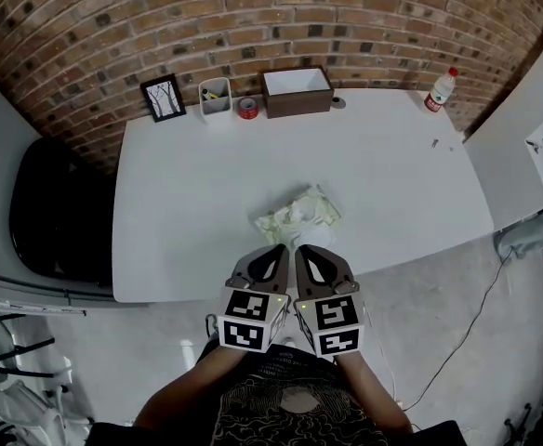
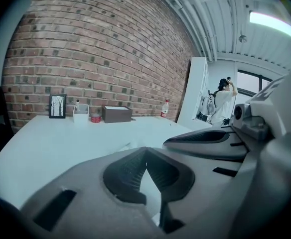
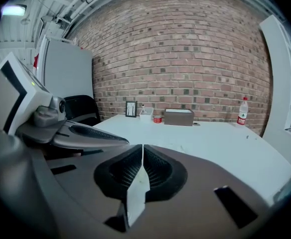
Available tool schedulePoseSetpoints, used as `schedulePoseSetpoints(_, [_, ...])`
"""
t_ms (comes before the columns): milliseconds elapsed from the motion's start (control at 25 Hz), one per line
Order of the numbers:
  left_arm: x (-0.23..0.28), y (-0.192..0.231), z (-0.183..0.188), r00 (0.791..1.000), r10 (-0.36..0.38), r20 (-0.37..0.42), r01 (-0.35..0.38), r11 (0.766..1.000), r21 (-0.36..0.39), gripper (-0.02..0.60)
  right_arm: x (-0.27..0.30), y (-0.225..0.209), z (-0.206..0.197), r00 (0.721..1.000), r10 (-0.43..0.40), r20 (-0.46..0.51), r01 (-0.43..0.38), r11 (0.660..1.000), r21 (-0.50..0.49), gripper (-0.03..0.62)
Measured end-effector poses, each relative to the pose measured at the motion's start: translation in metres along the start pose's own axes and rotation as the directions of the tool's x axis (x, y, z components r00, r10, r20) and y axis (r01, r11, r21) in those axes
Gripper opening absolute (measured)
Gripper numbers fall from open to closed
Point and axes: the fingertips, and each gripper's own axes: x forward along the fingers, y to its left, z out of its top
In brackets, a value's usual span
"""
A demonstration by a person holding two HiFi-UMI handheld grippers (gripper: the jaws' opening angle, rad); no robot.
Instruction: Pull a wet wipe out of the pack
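Note:
The wet wipe pack [image 1: 301, 212], crumpled green and white, lies on the white table [image 1: 188, 203] toward its near edge. Both grippers hover side by side just in front of it. My left gripper [image 1: 279, 249] is shut, its tips meeting with nothing between them [image 2: 145, 151]. My right gripper [image 1: 301, 249] is shut on a white wipe [image 3: 137, 193], which hangs as a strip between its jaws [image 3: 142, 147]. A white patch of wipe [image 1: 314, 236] shows between the pack and the right gripper's tips. Each gripper view shows the other gripper close alongside.
Along the table's far edge by the brick wall stand a picture frame [image 1: 163, 98], a white holder [image 1: 215, 96], a red tape roll [image 1: 246, 108] and a brown box [image 1: 297, 91]. A bottle [image 1: 441, 89] stands far right. A black chair [image 1: 53, 212] sits to the left.

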Motion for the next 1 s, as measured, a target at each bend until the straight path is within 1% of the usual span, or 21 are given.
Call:
schedulePoseSetpoints(360, [0.031, 0.029, 0.011, 0.998, -0.048, -0.036, 0.049, 0.998, 0.03, 0.011, 0.043, -0.014, 0.005, 0.998, -0.054, -0.04, 0.055, 0.998, 0.021, 0.02])
schedulePoseSetpoints(720, [0.052, 0.043, 0.015, 0.994, -0.09, -0.062, 0.093, 0.995, 0.04, 0.011, 0.075, -0.025, 0.002, 0.991, -0.092, -0.093, 0.096, 0.995, 0.039, 0.021])
schedulePoseSetpoints(1000, [0.062, 0.058, 0.014, 0.992, -0.098, -0.078, 0.101, 0.995, 0.027, 0.011, 0.092, -0.032, -0.003, 0.984, -0.128, -0.127, 0.134, 0.99, 0.044, 0.023])
